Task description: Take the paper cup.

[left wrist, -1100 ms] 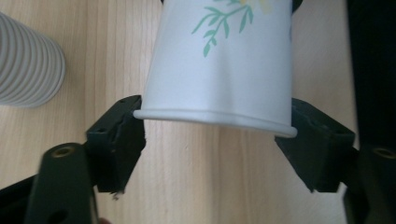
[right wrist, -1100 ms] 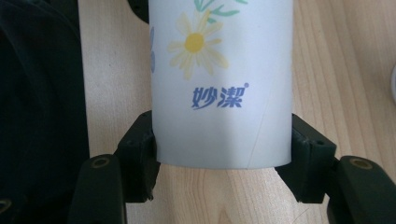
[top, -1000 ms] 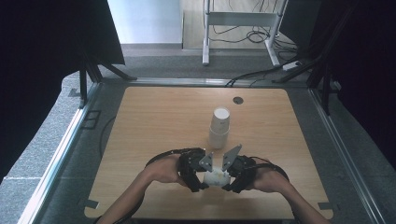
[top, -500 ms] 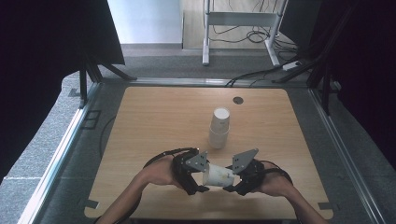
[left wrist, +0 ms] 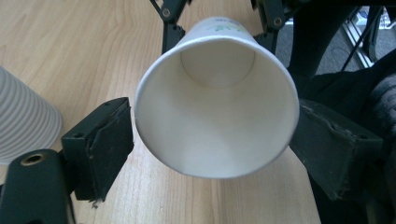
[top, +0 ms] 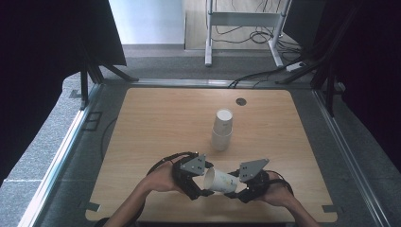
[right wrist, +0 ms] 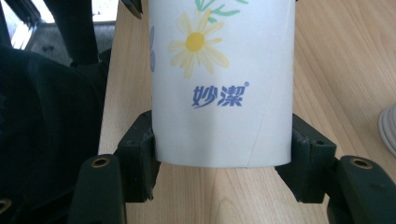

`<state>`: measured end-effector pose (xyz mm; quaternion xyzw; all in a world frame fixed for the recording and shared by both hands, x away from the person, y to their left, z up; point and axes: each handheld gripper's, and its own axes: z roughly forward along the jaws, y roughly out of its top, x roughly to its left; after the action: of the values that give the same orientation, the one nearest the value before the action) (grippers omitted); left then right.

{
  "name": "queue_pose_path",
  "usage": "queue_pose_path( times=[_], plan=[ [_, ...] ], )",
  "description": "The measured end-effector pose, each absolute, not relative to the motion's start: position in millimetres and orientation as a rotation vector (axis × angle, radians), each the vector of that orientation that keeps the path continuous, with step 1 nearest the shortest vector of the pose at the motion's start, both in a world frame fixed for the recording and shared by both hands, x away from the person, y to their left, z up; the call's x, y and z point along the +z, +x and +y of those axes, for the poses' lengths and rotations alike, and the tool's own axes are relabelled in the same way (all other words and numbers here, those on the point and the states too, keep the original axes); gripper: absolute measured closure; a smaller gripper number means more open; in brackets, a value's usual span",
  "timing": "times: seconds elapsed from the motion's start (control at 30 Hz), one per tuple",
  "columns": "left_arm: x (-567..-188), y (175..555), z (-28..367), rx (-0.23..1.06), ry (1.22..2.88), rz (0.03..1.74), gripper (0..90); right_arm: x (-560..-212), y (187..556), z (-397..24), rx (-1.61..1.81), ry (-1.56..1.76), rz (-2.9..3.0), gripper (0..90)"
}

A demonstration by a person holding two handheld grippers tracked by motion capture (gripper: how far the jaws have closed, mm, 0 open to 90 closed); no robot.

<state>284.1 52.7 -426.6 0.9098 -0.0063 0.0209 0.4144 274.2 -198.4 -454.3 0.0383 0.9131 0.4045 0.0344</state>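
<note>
High view: a paper cup (top: 221, 180) lies on its side between two hand-held grippers at the 6 o'clock edge of a wooden table (top: 156, 123).

Right gripper (top: 240, 190) is clamped on the cup's base end, its jaws pressed to both sides of the flower-printed wall in the right gripper view (right wrist: 222, 84). Left gripper (top: 198, 185) faces the cup's open mouth (left wrist: 217, 98) with its jaws spread wide, standing just off the rim on either side. A stack of white cups (top: 222, 129) stands upright toward 12 o'clock of the grippers, near the table's middle, well apart from them.
</note>
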Motion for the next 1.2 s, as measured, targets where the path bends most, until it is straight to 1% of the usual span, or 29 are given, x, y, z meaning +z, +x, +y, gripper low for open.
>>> queue_pose_path(
  times=[0.13, 0.4, 0.7, 1.07, 1.13, 1.2],
  plan=[
    [-427, 284, 53, 0.038, 2.247, -0.007, 15.6, -460, 273, -200, 1.300, 0.133, 2.775, 37.1],
    [-428, 284, 52, 0.032, 2.227, -0.009, 17.9, -468, 270, -201, 1.378, 0.144, 2.732, 37.0],
    [-429, 284, 54, 0.053, 2.224, -0.014, 27.5, -472, 270, -201, 1.390, 0.139, 2.720, 37.1],
    [-428, 282, 55, 0.068, 2.220, -0.033, 35.0, -471, 271, -199, 1.347, 0.132, 2.741, 36.8],
    [-427, 282, 55, 0.071, 2.222, -0.042, 35.7, -471, 272, -198, 1.337, 0.130, 2.749, 36.3],
    [-426, 282, 55, 0.069, 2.225, -0.044, 36.2, -471, 272, -197, 1.335, 0.139, 2.748, 32.8]
  ],
)
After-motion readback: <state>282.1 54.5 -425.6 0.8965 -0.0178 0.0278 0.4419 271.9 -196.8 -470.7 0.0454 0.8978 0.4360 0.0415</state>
